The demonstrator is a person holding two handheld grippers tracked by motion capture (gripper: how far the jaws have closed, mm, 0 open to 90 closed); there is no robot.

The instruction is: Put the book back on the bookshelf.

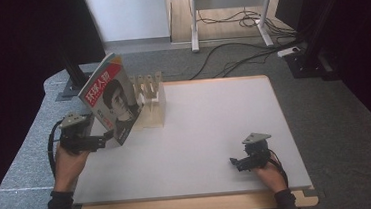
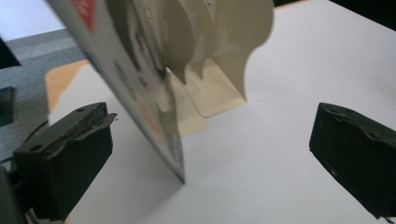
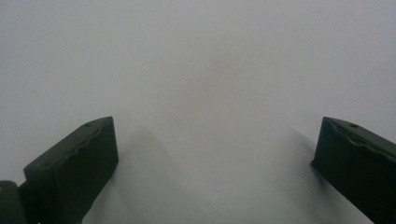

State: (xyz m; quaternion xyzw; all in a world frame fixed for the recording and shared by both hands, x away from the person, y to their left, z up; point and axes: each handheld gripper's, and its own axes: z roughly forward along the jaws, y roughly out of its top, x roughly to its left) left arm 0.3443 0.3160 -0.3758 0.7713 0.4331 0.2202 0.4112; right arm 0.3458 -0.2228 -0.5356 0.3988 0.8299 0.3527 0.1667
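A magazine point(image 1: 108, 97) with red title and a portrait cover stands tilted at the table's left, its upper part leaning by a pale wooden slotted rack point(image 1: 153, 103). My left gripper point(image 1: 107, 137) is open at the magazine's lower corner. In the left gripper view the magazine's bottom edge point(image 2: 159, 121) runs between the two spread jaws, nearer the left one, touching neither. The rack's cream dividers point(image 2: 224, 51) rise just behind it. My right gripper point(image 1: 235, 163) lies low over the white table point(image 1: 210, 127) near the front right, open, with bare surface between its jaws.
The table's wooden front edge point(image 1: 191, 205) runs along the bottom. Grey carpet surrounds the table. A white desk frame point(image 1: 229, 11) and cables on the floor lie beyond the far edge. Dark stands flank both sides.
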